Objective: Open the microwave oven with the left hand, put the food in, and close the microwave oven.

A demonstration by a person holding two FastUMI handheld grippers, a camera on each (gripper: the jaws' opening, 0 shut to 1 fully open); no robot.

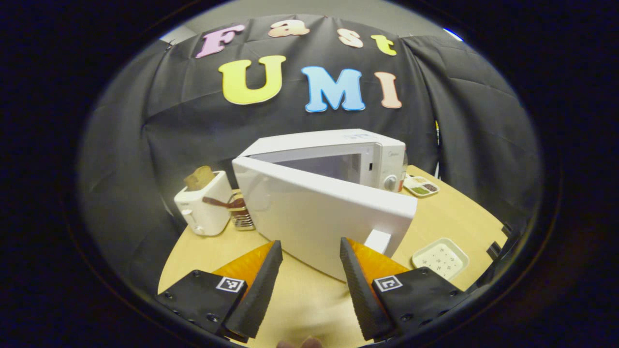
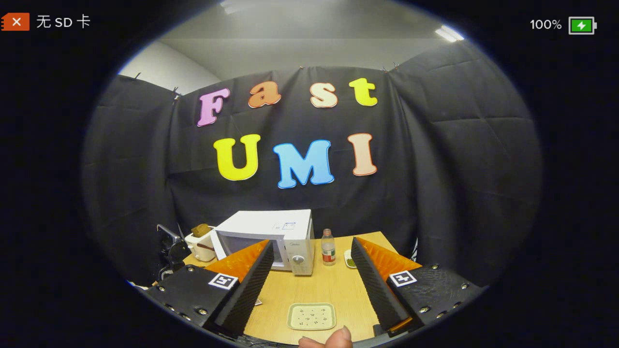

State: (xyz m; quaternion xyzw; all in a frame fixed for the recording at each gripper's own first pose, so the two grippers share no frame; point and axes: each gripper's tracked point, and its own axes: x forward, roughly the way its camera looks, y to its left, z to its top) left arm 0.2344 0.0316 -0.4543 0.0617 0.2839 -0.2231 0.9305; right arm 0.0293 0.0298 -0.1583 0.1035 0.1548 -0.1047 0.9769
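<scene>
Left gripper point(image 1: 309, 270): fingers apart, empty, just short of the door point(image 1: 324, 212), which stands part-open on the microwave point(image 1: 338, 154). Right gripper point(image 2: 309, 280): fingers apart, empty, above the tray point(image 2: 312, 316) of food near the table's point(image 2: 333, 285) front edge. Step in hand, by judgement: door opening. Swing it fully wide on its hinge before the tray is lifted; avoid shoving the microwave backward.

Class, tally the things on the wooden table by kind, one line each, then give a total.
White box-shaped microwave oven: 1
White toaster holding bread: 1
Clear plastic bottle: 1
Pale square dishes: 2
Wire rack: 1
Total: 6
</scene>
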